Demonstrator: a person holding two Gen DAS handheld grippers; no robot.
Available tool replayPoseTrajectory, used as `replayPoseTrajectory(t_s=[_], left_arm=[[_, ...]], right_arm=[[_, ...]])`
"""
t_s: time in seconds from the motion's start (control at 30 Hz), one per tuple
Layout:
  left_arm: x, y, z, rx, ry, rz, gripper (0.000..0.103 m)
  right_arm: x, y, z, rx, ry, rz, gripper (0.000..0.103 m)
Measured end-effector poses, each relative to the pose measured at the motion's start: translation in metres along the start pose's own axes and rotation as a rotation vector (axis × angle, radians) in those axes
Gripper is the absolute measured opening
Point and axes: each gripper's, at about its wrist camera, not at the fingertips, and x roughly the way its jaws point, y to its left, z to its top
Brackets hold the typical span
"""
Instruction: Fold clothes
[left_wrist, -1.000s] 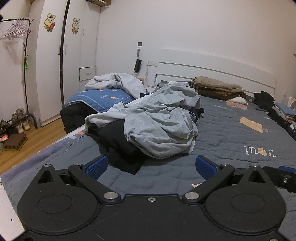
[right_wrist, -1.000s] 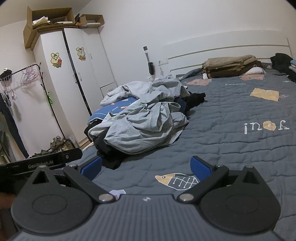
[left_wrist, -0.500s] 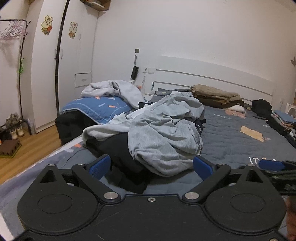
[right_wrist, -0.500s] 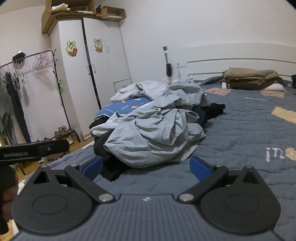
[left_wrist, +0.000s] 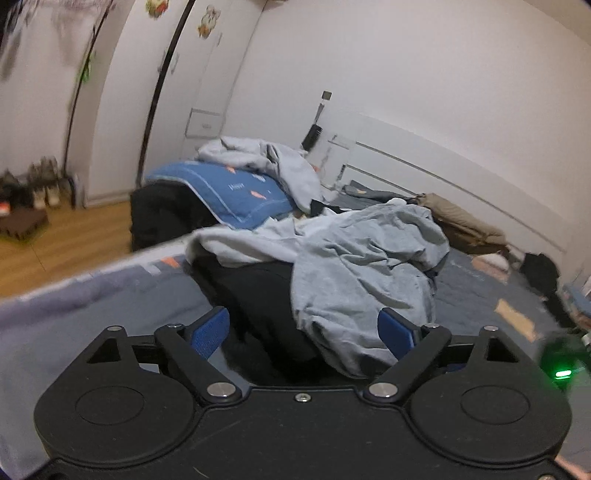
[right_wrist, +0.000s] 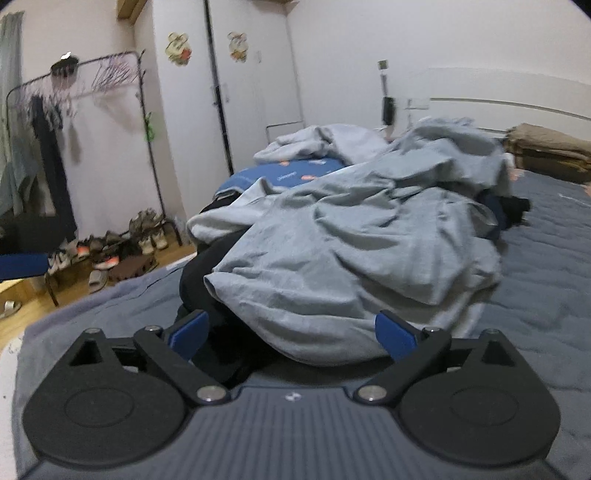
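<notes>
On a bed covered with a grey quilt (right_wrist: 546, 266), a heap of unfolded clothes waits: a crumpled light grey sweatshirt (right_wrist: 354, 251) lies on top, draped over a black garment (left_wrist: 258, 291) that shows at the heap's near left side. Both handheld grippers point forward and slightly down at this heap from its near edge. The right gripper (right_wrist: 291, 334) faces the sweatshirt squarely; the near hem of the grey cloth hangs directly ahead, between its two blue pads, which stand wide apart and touch nothing. The left gripper (left_wrist: 304, 328) sits more to the heap's left; between its blue pads are the black garment on the left and the grey sweatshirt's lower edge on the right. Its jaws have just been closing a little, yet they remain wide, and no cloth is pinched between them as far as can be seen. The sweatshirt's bulk runs away from the grippers toward the white headboard (left_wrist: 424, 166), with its longer spread going from near left to far right. The right gripper looks the nearer to the grey hem, so a first pinch there seems the likely opening move. Farther off, a blue quilt (left_wrist: 236, 188) with another pale garment lies at the left, and folded tan clothes (right_wrist: 550, 144) rest by the headboard.
</notes>
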Motion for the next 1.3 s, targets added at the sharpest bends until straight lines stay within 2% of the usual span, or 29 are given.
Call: replayPoseTrajectory(t_s=[0.17,0.23,0.27,0.3,0.37,0.47,0.63,0.8,1.1,1.2,1.3], left_arm=[[0.003,0.004,0.002,-0.017,0.0,0.017,0.091],[0.004,0.008,0.004,-0.059,0.013,0.01,0.091],[0.004,0.009,0.004,-0.069,0.014,0.007,0.091],[0.003,0.009,0.005,-0.068,0.011,0.009,0.091],[0.002,0.01,0.005,-0.067,0.007,0.011,0.092],[0.001,0.009,0.005,-0.067,0.011,0.004,0.092],[0.0,0.001,0.003,-0.044,0.034,-0.037,0.092],[-0.001,-0.014,-0.004,0.015,0.066,-0.092,0.093],[0.004,-0.049,-0.027,0.074,0.146,-0.234,0.094],[0.006,-0.061,-0.037,0.092,0.177,-0.273,0.094],[0.006,-0.074,-0.048,0.137,0.194,-0.284,0.094]], right_arm=[[0.032,0.007,-0.002,-0.06,0.028,-0.023,0.096],[0.042,0.005,-0.004,-0.062,0.041,-0.036,0.087],[0.046,0.004,-0.005,-0.056,0.048,-0.042,0.068],[0.049,0.001,-0.006,-0.034,0.055,-0.045,0.038],[0.045,-0.007,-0.006,0.026,0.05,-0.045,0.008],[0.028,-0.018,-0.007,0.104,0.017,-0.044,0.004],[-0.028,-0.028,-0.003,0.17,-0.076,-0.064,0.003],[-0.104,-0.041,-0.003,0.266,-0.167,-0.103,0.003],[-0.245,-0.053,-0.027,0.404,-0.241,-0.223,0.003],[-0.279,-0.056,-0.04,0.418,-0.2,-0.279,0.003],[-0.303,-0.064,-0.063,0.457,-0.092,-0.333,0.003]])
